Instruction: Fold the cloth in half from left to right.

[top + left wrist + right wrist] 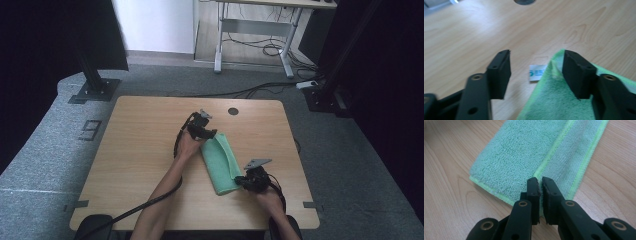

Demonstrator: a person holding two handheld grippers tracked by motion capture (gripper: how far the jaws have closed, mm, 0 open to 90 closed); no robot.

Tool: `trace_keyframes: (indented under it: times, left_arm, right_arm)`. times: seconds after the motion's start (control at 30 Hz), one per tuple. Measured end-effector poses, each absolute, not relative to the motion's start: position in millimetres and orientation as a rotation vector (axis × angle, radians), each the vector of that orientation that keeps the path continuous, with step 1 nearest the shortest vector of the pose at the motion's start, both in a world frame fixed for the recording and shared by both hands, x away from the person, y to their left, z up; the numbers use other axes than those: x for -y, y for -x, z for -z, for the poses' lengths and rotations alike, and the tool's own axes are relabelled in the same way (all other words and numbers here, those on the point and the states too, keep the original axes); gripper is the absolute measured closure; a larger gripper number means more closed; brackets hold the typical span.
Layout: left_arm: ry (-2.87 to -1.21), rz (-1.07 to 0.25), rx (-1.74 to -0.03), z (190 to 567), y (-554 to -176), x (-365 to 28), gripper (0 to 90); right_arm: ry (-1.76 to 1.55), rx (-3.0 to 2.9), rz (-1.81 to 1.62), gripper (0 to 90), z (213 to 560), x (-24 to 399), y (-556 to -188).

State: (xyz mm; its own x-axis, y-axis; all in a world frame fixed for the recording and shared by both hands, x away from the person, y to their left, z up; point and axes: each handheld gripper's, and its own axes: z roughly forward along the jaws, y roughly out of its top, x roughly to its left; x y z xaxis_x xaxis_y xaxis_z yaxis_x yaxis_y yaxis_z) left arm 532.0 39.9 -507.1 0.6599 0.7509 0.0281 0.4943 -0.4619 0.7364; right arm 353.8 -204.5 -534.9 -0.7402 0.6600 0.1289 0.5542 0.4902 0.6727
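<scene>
High view: folded green cloth, right hand-held gripper pinching its edge, left hand-held gripper released.

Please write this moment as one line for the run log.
work: folding green towel | left hand-held gripper: open at far corner | right hand-held gripper: shut on near folded edge | table

A green microfibre cloth lies folded lengthwise on the wooden table, its white label sticking out.
</scene>
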Motion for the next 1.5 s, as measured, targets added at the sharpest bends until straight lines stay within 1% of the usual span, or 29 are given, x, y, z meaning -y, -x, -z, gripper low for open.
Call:
trace_keyframes:
  times: [0.1,0.23,0.37,0.53,0.77,0.87,0.97,1.3,1.5]
  left_arm:
    - [-2.140,-0.460,-0.965,502,-530,-47,31.1]
    - [-2.144,-0.464,-0.946,500,-523,-53,28.3]
    - [-2.168,-0.456,-0.912,502,-515,-53,26.4]
    - [-2.191,-0.445,-0.889,505,-508,-52,23.9]
    - [-2.198,-0.420,-0.855,505,-497,-50,19.4]
    - [-2.201,-0.406,-0.844,505,-491,-50,17.8]
    - [-2.206,-0.397,-0.828,507,-484,-51,16.7]
    - [-2.222,-0.390,-0.817,515,-464,-56,15.1]
    - [-2.245,-0.387,-0.804,521,-453,-59,14.6]
  right_arm:
    - [-1.056,-2.581,-1.087,83.1,535,205,-354]
    - [-1.060,-2.581,-1.086,82.1,535,205,-354]
    - [-1.058,-2.574,-1.084,78.9,534,206,-354]
    - [-1.091,-2.517,-1.100,68.1,528,213,-352]
    - [-1.148,-2.411,-1.136,47.7,518,230,-358]
    - [-1.157,-2.388,-1.125,42.3,516,234,-361]
    - [-1.158,-2.368,-1.083,39.7,517,236,-364]
    - [-1.205,-2.337,-1.036,36.8,517,250,-371]
    - [-1.149,-2.410,-1.047,33.0,527,241,-374]
